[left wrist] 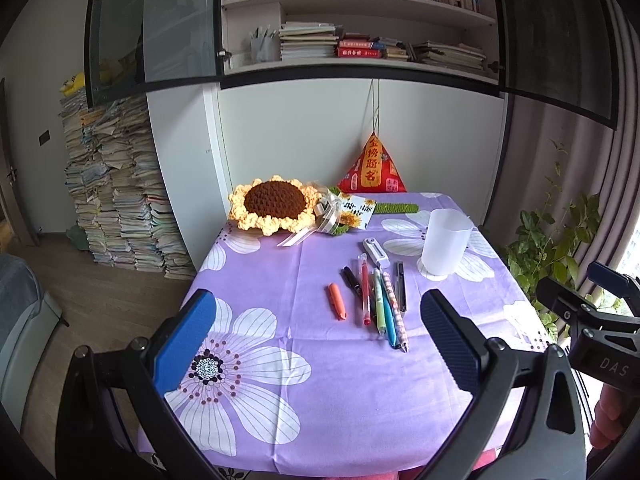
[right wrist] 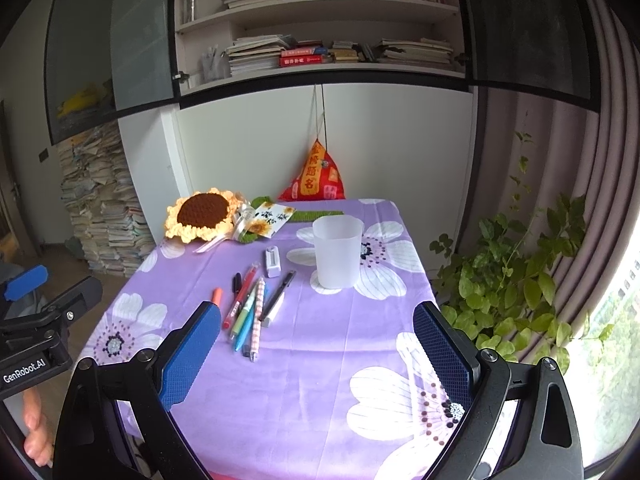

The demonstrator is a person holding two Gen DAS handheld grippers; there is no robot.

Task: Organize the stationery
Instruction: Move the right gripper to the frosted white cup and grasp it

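Several pens lie side by side on the purple floral tablecloth [left wrist: 320,360] in the left wrist view: an orange marker [left wrist: 337,301], a black pen [left wrist: 353,280], a red pen [left wrist: 365,292], a green and a blue pen [left wrist: 383,308], a checked pen [left wrist: 396,308] and a black pen [left wrist: 401,286]. A white eraser-like case [left wrist: 376,252] lies behind them. A translucent white cup [left wrist: 445,242] stands upright to their right. The cup [right wrist: 337,251] and pens [right wrist: 250,312] also show in the right wrist view. My left gripper [left wrist: 320,344] is open and empty above the near table. My right gripper [right wrist: 316,356] is open and empty too.
A crocheted sunflower [left wrist: 274,204] with a ribbon and card, and a red triangular pouch [left wrist: 373,168], sit at the table's back edge. A potted plant [right wrist: 516,280] stands right of the table. Stacks of books [left wrist: 116,200] stand on the floor at left. A bookshelf [left wrist: 360,20] hangs above.
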